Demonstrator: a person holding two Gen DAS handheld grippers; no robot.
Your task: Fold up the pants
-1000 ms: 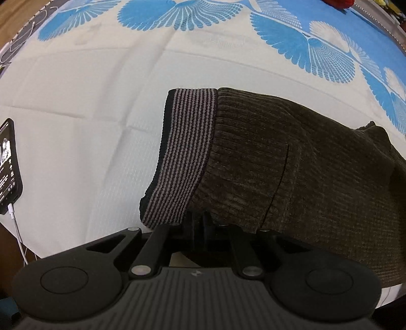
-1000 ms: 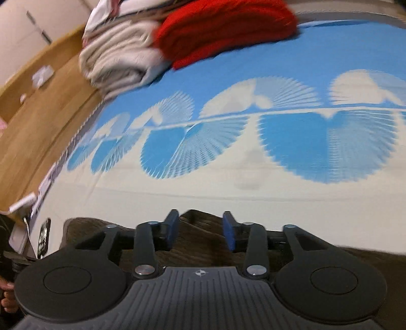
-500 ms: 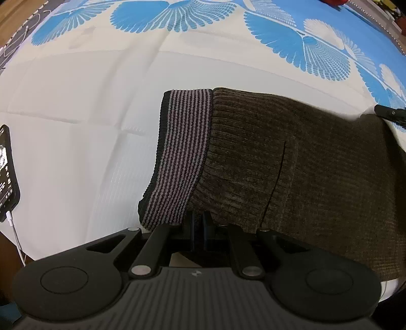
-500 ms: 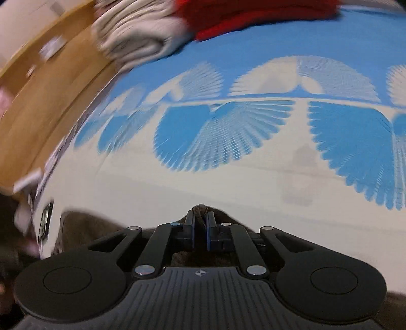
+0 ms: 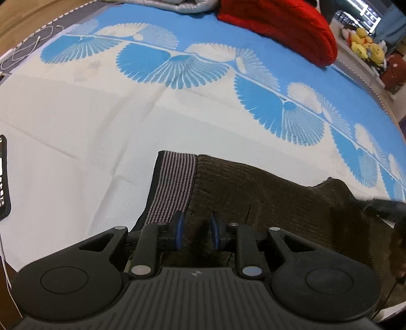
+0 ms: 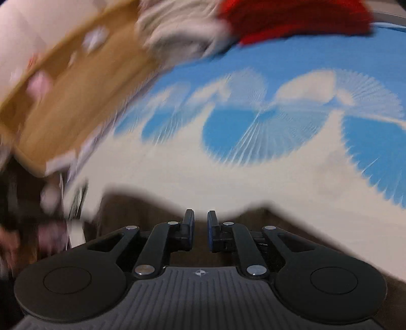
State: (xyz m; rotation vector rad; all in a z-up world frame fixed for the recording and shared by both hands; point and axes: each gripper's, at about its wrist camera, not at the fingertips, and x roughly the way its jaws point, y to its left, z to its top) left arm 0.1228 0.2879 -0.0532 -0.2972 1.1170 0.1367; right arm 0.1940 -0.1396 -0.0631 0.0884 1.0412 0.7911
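Dark brown ribbed pants (image 5: 279, 203) with a grey striped waistband (image 5: 172, 187) lie folded on the bed sheet (image 5: 76, 142). My left gripper (image 5: 195, 232) is open just above the cloth beside the waistband, holding nothing. In the blurred right wrist view the pants (image 6: 142, 205) lie under my right gripper (image 6: 200, 229), whose jaws stand slightly apart with nothing between them. The right gripper's dark edge shows in the left wrist view at far right (image 5: 385, 208).
A red knit garment (image 5: 279, 28) and grey folded cloth (image 5: 182, 5) lie at the far end of the bed. A phone (image 5: 3, 177) on a white cable lies at the left edge. Wooden floor (image 6: 63, 101) lies beyond the bed's left side. Plush toys (image 5: 365, 45) sit far right.
Both grippers were shut on the pants half a second ago and have now opened and let go. The left camera has tilted up. The right gripper is swinging fast.
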